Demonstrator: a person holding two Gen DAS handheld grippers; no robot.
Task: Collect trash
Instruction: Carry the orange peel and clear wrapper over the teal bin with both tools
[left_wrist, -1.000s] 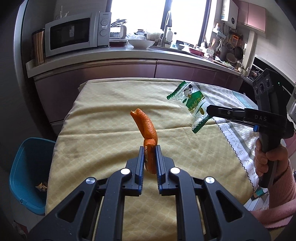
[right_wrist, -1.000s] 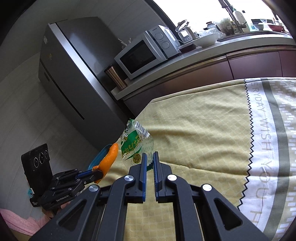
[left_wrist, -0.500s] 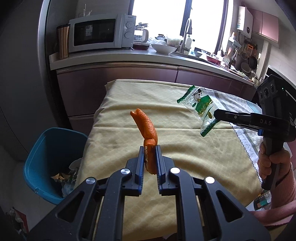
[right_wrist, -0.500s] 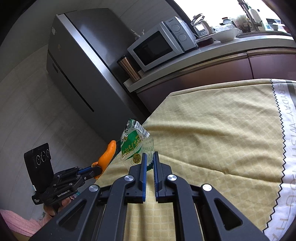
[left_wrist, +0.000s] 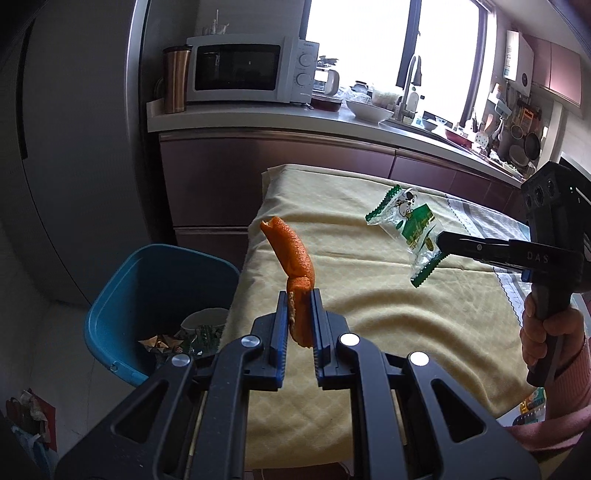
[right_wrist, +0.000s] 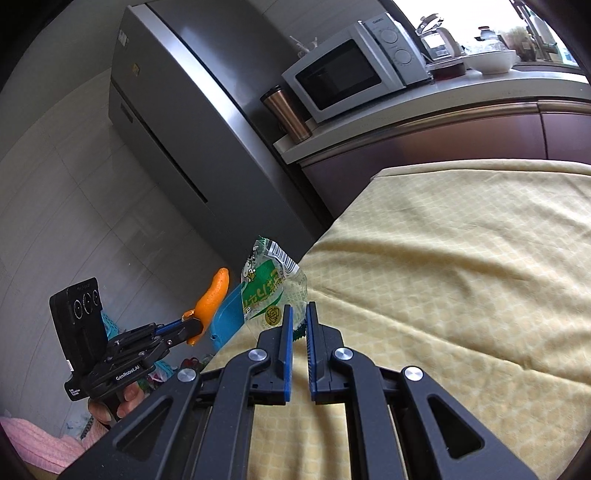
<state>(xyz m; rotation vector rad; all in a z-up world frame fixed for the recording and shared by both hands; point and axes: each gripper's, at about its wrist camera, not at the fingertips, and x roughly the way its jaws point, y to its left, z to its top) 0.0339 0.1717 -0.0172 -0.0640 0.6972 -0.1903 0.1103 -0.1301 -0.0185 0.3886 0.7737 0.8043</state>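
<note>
While both pieces of trash are hanging in the air, the left claw (left_wrist: 298, 295) is clenching the orange peel (left_wrist: 293, 258), which is sticking up out of the jaws towards twelve o'clock. Over at three o'clock in the left view, the right claw (left_wrist: 439, 242) is pinching a corner of the green wrapper (left_wrist: 408, 219), and the wrapper is dangling clear of the yellow cloth (left_wrist: 369, 295) on the worktop. Neither piece is touching the cloth.

Down at eight o'clock from the peel, the blue bin (left_wrist: 122, 295) is waiting beside the worktop edge, and it is already holding some foil scraps and what looks like a cup, so part of the collecting seems done. The right view is showing the same story: the wrapper (right_wrist: 271, 284) is standing up between the blue pads, the peel (right_wrist: 212, 295) is riding in the other claw at nine o'clock, and the bin's rim (right_wrist: 227, 317) is peeking out just behind them.

I am judging that pickup is finished for these two. The stretch of cloth in view is showing no other litter. What is remaining is carrying each piece over the bin and letting go; the peel is looking nearer to it than the wrapper.
</note>
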